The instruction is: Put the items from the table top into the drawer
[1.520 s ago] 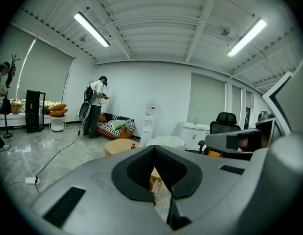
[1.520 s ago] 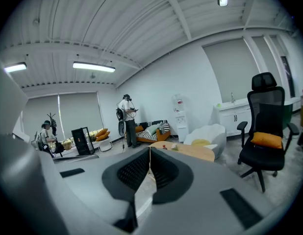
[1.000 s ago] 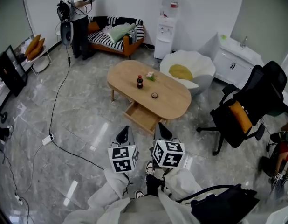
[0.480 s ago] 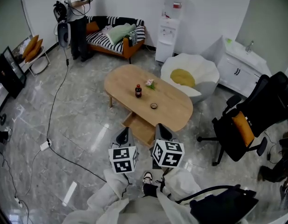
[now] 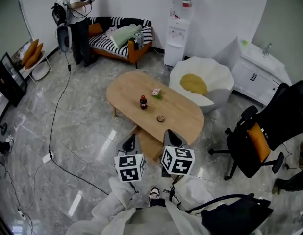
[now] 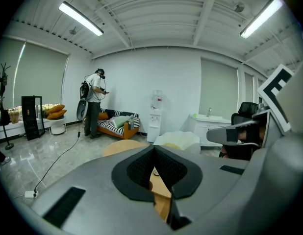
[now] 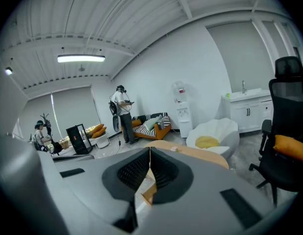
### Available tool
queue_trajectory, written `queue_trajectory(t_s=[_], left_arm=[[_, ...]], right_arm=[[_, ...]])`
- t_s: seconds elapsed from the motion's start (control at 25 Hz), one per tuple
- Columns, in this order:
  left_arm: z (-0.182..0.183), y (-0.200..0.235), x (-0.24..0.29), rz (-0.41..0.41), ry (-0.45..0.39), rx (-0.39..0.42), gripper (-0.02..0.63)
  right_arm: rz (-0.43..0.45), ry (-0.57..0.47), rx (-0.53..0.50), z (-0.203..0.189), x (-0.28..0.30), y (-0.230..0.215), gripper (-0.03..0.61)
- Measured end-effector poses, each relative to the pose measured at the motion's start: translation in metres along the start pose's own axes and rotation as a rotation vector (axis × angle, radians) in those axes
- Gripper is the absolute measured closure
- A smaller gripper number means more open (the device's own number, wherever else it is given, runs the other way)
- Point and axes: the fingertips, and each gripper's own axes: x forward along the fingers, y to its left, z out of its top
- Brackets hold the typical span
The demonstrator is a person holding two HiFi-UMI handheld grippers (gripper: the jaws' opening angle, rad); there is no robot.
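An oval wooden table [image 5: 181, 112] stands ahead of me. On it are a dark bottle with a red cap [image 5: 143, 102], a small pink and green item [image 5: 156, 92] and a small round dark item [image 5: 161, 118]. The table's drawer [image 5: 147, 142] is pulled out toward me, partly hidden behind my grippers. My left gripper [image 5: 130, 142] and right gripper [image 5: 172, 138] are held side by side just short of the drawer, both shut and empty. The left gripper's [image 6: 154, 148] jaws meet at the tip, and so do the right gripper's [image 7: 150, 150], with the table [image 7: 195, 154] beyond.
A person [image 5: 73, 18] stands at the back left by a striped sofa [image 5: 123, 33]. A water dispenser [image 5: 176, 31], a white shell chair [image 5: 213, 75] and a sink cabinet [image 5: 259, 70] line the back. A black office chair [image 5: 269, 131] stands right. A cable [image 5: 56, 116] crosses the floor.
The table and open drawer have come closer to both grippers as I moved forward. Both grippers stay shut and side by side.
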Motion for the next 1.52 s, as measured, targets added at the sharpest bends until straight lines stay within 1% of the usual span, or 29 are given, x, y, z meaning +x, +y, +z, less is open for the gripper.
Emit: queue_trajectory(t_s=[0.2, 0.32, 0.56, 0.72, 0.84, 0.96, 1.12, 1.36, 1.52], left_arm=[[-0.001, -0.003, 0.024, 0.009, 0.014, -0.01, 0.62], [-0.006, -0.006, 0.035, 0.007, 0.039, -0.01, 0.62], [-0.01, -0.001, 0.054, 0.004, 0.063, -0.022, 0.62], [-0.007, 0.003, 0.079, -0.012, 0.066, -0.022, 0.62], [0.001, 0.008, 0.102, -0.024, 0.059, -0.027, 0.62], [0.02, 0.012, 0.126, -0.037, 0.039, -0.023, 0.62], [0.043, 0.021, 0.16, -0.06, 0.025, -0.015, 0.62], [0.055, 0.036, 0.221, -0.088, 0.04, -0.016, 0.62], [0.066, 0.049, 0.239, -0.114, 0.046, -0.038, 0.62]], right_arm=[[-0.003, 0.008, 0.0, 0.007, 0.019, -0.019, 0.517], [-0.006, 0.028, 0.009, 0.004, 0.03, -0.027, 0.517], [-0.016, 0.059, 0.022, -0.003, 0.046, -0.032, 0.517], [-0.016, 0.076, 0.029, -0.002, 0.064, -0.037, 0.517], [-0.019, 0.072, 0.015, 0.009, 0.081, -0.041, 0.517], [-0.027, 0.059, -0.002, 0.028, 0.101, -0.043, 0.517], [-0.038, 0.048, -0.001, 0.05, 0.132, -0.044, 0.517], [-0.064, 0.066, 0.008, 0.063, 0.187, -0.057, 0.517], [-0.091, 0.073, 0.001, 0.076, 0.205, -0.051, 0.517]])
